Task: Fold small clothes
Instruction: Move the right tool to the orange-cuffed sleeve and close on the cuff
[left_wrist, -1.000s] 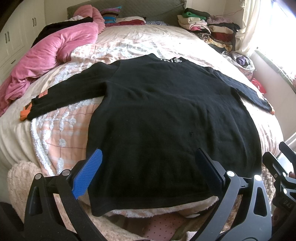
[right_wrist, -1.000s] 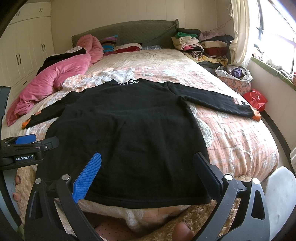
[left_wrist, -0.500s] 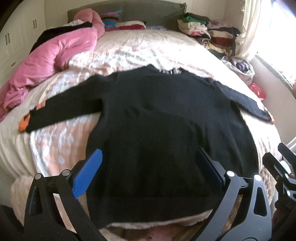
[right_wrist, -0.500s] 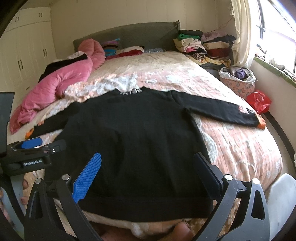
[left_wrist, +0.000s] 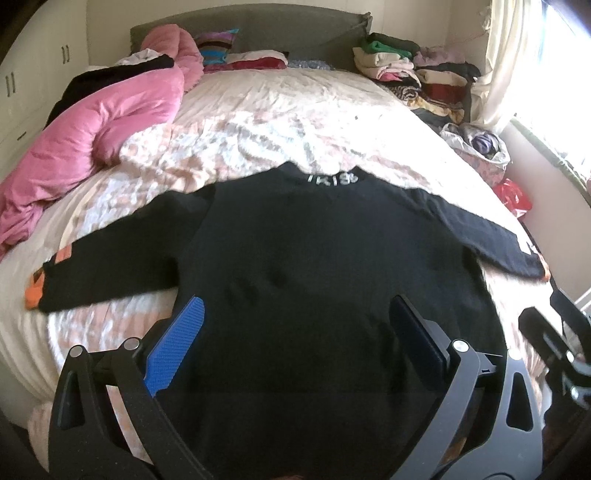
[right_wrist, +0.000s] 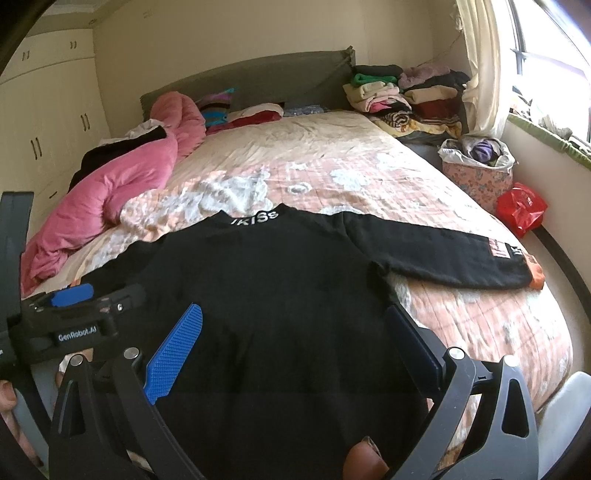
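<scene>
left wrist view: i've pushed both grippers fwd over the black sweater (left_wrist: 332, 280) vs 1 s ago; hem now under the left gripper (left_wrist: 295, 332). sweater flat on bed (left_wrist: 295, 110), sleeves out. right gripper (right_wrist: 291, 339) & left both wide, holding nothing. fold not begun imo.

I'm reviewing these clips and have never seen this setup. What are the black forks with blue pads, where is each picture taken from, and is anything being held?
No robot here: a person holds a two-finger claw in each hand, each with a fisheye camera looking along its fingers. One picture is from the left claw, the other from the right claw; the left claw also shows at the edge of the right view. A black sweater lies flat on the bed, sleeves spread, collar far. Both claws are open above its near hem, holding nothing. A pink duvet and stacked clothes lie beyond.
</scene>
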